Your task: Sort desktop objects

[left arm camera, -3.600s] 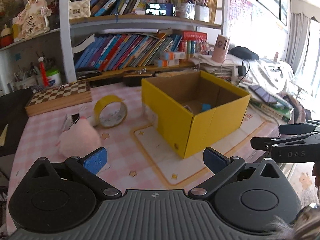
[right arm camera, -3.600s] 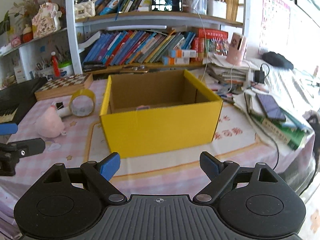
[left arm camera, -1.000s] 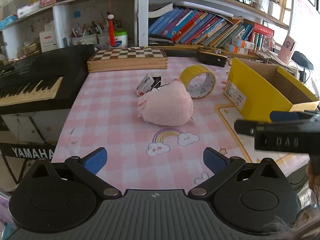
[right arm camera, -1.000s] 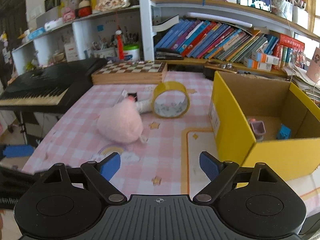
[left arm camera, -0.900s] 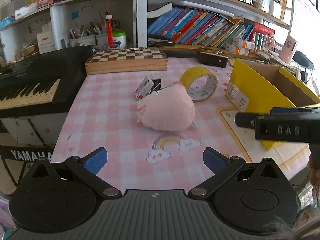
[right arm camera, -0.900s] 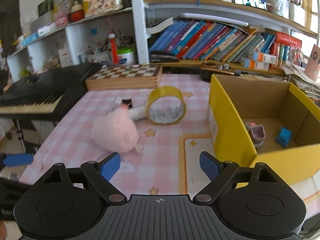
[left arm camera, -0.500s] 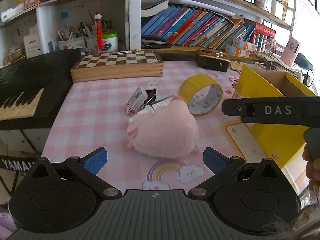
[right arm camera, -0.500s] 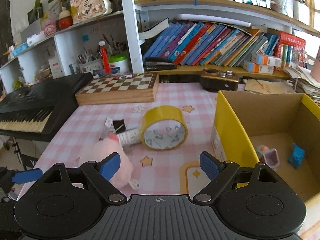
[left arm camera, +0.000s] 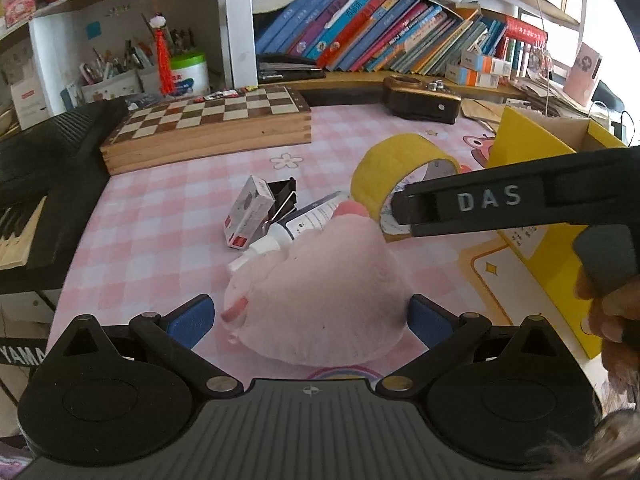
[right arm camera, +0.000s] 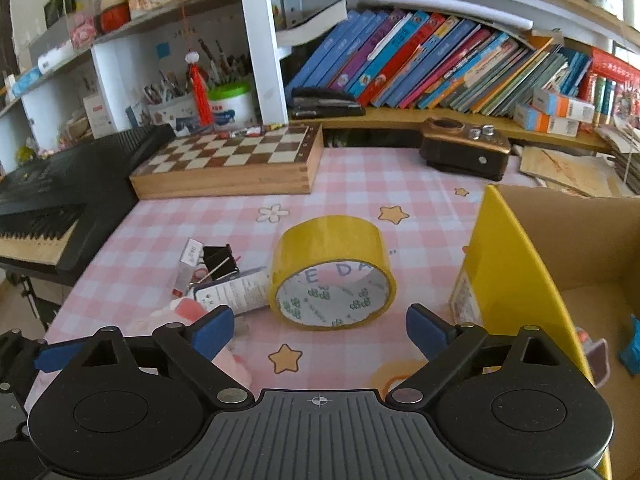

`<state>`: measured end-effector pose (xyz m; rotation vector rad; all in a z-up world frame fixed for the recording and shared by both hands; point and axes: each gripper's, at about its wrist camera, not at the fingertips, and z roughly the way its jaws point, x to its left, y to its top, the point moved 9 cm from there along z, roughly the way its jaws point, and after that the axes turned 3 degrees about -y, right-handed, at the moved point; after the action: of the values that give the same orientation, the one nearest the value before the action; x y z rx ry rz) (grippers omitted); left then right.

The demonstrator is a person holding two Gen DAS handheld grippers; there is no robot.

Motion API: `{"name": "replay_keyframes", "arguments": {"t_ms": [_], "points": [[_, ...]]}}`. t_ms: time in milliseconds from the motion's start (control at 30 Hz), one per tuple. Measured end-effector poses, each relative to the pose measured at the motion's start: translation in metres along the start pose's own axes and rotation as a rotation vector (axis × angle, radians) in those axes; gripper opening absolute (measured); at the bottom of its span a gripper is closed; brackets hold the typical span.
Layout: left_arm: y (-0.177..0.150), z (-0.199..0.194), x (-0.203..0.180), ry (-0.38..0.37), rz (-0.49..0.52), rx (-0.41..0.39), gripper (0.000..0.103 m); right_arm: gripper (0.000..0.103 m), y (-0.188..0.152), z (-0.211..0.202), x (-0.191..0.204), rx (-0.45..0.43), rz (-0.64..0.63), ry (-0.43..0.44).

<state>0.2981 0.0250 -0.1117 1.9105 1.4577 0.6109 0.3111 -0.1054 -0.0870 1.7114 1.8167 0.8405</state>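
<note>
A pink plush toy (left arm camera: 320, 292) lies on the pink checked tablecloth (left arm camera: 160, 220) between the blue pads of my left gripper (left arm camera: 309, 320). That gripper is open, its pads close beside the plush. A yellow tape roll (right arm camera: 334, 276) stands on edge just ahead of my right gripper (right arm camera: 320, 326). Its jaws are opening and the pads do not touch the roll. A white tube (left arm camera: 296, 224), a small white box (left arm camera: 246, 212) and a black binder clip (left arm camera: 282, 200) lie behind the plush. The right gripper's finger (left arm camera: 480, 208) crosses the left wrist view.
The open yellow cardboard box (right arm camera: 508, 280) stands right of the tape, with small items such as a blue piece (right arm camera: 632, 348) inside. A wooden chessboard (left arm camera: 208, 124) and a brown case (left arm camera: 424, 100) sit at the back. A black keyboard (left arm camera: 40, 184) borders the left edge.
Both grippers moved forward and slightly down over the table. The plush now sits between the left pads, the tape roll is close before the right pads, and the right jaws stand a little wider.
</note>
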Motion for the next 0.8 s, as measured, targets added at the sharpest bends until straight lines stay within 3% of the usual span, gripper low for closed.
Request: {"name": "replay_keyframes", "arguments": {"t_ms": [167, 367, 667, 800], "points": [[0.003, 0.014, -0.001, -0.040, -0.004, 0.003, 0.103, 0.098, 0.004, 0.025, 0.001, 0.027, -0.019, -0.016], [0.004, 0.026, 0.000, -0.032, 0.005, 0.004, 0.103, 0.098, 0.002, 0.047, 0.000, 0.066, -0.029, -0.021], [0.004, 0.031, 0.002, -0.022, 0.000, -0.005, 0.103, 0.099, 0.005, 0.063, -0.002, 0.075, 0.007, 0.035], [0.004, 0.031, 0.004, -0.030, -0.023, -0.006, 0.101, 0.090, 0.008, 0.061, -0.003, 0.062, 0.002, 0.026]]}}
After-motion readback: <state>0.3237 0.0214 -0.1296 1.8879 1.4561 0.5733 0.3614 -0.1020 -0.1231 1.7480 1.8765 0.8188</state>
